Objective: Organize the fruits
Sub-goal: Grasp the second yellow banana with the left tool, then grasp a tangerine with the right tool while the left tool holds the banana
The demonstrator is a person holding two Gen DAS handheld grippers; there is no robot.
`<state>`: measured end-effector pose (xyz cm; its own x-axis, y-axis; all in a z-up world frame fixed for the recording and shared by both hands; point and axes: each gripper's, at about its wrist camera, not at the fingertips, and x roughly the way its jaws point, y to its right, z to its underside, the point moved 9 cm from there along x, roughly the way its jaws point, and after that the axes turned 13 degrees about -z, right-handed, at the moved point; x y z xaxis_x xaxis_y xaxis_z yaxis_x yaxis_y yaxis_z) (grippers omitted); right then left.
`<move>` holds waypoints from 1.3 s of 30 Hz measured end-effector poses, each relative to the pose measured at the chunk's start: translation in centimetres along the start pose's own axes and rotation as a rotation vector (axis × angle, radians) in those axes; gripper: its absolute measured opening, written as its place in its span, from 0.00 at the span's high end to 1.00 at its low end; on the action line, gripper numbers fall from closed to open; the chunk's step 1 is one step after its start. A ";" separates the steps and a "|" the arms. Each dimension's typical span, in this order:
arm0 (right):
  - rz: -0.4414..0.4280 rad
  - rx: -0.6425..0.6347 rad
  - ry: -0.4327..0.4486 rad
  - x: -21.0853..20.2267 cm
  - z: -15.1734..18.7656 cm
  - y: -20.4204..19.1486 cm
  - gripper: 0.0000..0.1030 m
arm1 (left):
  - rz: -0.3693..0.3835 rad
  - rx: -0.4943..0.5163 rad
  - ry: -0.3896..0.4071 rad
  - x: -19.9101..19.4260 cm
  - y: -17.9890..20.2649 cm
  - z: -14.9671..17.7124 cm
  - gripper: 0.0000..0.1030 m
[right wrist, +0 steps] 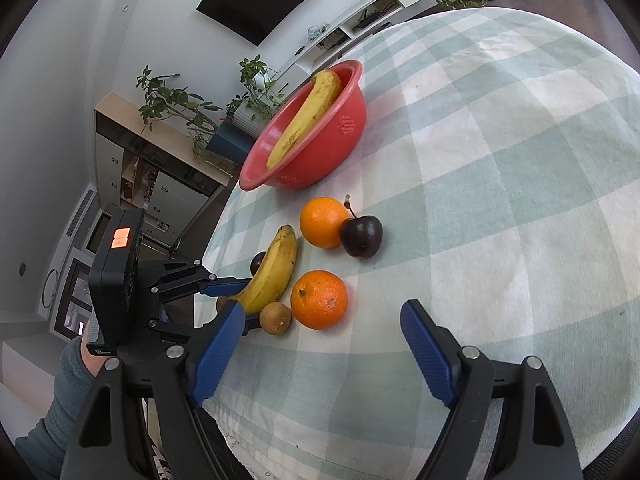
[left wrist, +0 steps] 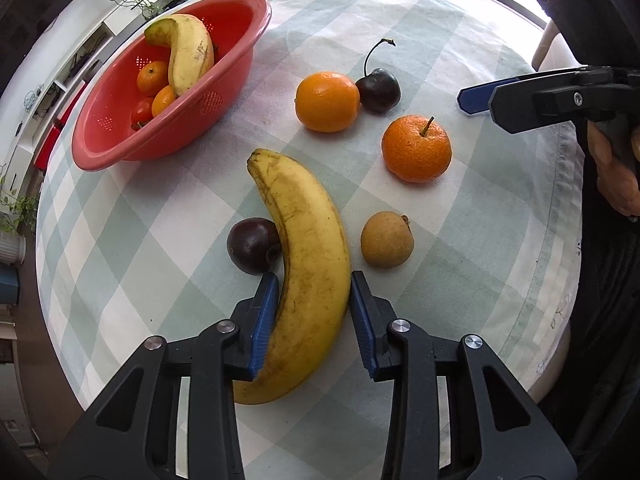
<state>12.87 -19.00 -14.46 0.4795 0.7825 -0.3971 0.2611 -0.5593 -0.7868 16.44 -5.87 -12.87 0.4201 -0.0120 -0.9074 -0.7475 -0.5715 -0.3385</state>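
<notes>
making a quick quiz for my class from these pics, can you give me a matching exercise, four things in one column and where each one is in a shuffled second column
Things
1. spotted banana
2. other banana
3. stemmed dark plum
4. brown round fruit

Places
A. touching the smooth orange
B. alone on the cloth, right of the gripped banana
C. between the pads of the left hand-held gripper
D. leaning in the red colander

Pairs: 1-C, 2-D, 3-A, 4-B

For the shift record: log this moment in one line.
left gripper: shut on banana | right gripper: open, empty | red colander: holds fruit
</notes>
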 end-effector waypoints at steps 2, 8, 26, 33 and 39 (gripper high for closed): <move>0.006 -0.009 -0.002 0.0 0.1 -0.1 0.20 | 0.012 -0.027 0.016 -0.4 0.0 0.1 0.68; 0.013 -0.007 0.005 0.0 0.1 0.0 0.21 | 0.062 -0.119 0.058 -2.1 0.6 1.5 0.69; 0.072 -0.126 -0.025 0.6 0.8 -1.3 0.22 | 0.140 -0.409 0.209 -5.8 0.1 5.4 0.70; 0.115 -0.173 -0.036 0.8 1.1 -1.5 0.25 | 0.193 -0.483 0.265 -6.3 1.4 5.4 0.70; 0.150 -0.197 -0.036 0.9 1.2 -1.6 0.26 | 0.239 -0.560 0.326 -6.8 1.7 5.7 0.70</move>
<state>11.92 -17.11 -14.11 0.4960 0.6940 -0.5218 0.3491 -0.7097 -0.6120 9.43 -2.08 -8.71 0.4752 -0.3866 -0.7904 -0.4977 -0.8589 0.1209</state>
